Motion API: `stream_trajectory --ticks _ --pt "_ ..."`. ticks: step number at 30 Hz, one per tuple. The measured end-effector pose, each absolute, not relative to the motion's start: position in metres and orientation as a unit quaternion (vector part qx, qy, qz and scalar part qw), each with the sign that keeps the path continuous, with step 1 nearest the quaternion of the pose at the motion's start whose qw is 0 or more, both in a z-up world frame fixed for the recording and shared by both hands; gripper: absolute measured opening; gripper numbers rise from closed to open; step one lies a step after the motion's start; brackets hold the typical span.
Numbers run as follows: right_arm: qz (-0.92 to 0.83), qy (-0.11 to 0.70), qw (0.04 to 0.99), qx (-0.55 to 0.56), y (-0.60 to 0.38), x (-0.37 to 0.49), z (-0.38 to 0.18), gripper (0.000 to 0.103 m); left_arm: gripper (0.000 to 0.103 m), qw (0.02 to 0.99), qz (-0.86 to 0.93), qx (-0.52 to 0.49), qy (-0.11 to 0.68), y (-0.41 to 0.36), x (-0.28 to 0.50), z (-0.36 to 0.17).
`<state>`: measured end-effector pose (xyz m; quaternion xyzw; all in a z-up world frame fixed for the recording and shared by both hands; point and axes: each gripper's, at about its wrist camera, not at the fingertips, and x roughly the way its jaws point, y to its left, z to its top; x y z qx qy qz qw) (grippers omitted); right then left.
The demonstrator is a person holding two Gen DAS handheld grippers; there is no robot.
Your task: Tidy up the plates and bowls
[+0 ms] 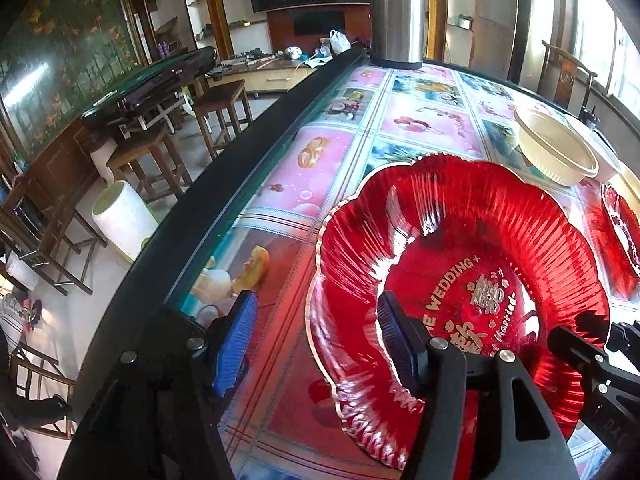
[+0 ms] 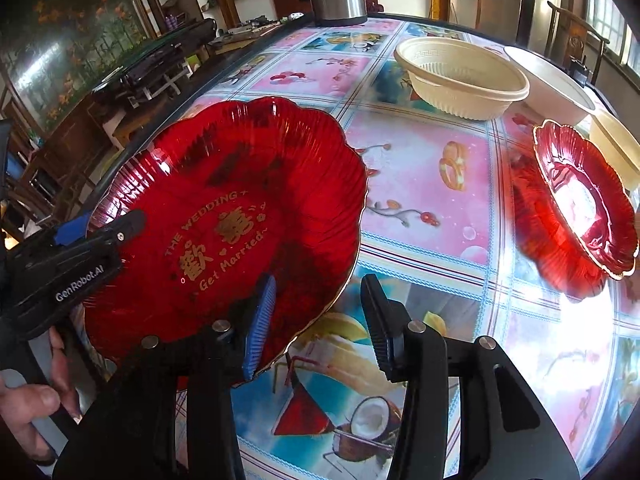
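Note:
A red scalloped plate (image 1: 460, 248) with gold lettering lies on the table near its left edge. My left gripper (image 1: 316, 340) is open and straddles the plate's left rim; its blue pads stand clear of the rim. My right gripper (image 2: 320, 320) is open too, with the plate's (image 2: 224, 200) near right rim between its jaws, untouched. A second red plate (image 2: 584, 200) sits at the right. A cream ribbed bowl (image 2: 460, 76) and a white bowl (image 2: 552, 80) stand behind it.
A steel flask (image 1: 396, 12) stands at the far end of the table. The black table edge (image 1: 160, 260) runs along the left, with stools and a white roll (image 1: 124, 220) on the floor beyond. A person's hand (image 2: 32, 400) holds the left gripper's handle.

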<state>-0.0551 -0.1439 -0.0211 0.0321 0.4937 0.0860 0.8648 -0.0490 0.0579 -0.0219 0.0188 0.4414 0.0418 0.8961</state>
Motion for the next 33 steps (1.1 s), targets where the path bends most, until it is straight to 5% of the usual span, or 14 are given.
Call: stream_trajectory --ticks 4,6,33 --pt "0.087 0.494 0.865 0.033 -0.145 -0.058 -0.019 0.044 0.065 0.898 0.045 0.011 0.437 0.064 -0.052 -0.016" --pt "0.086 0.491 0.866 0.03 -0.146 -0.059 -0.017 0.045 0.079 0.899 0.046 0.006 0.435 0.067 -0.053 -0.013" --pt "0.058 0.468 0.88 0.06 -0.192 -0.072 0.012 0.044 0.079 0.912 -0.045 0.01 0.407 -0.012 -0.058 0.024"
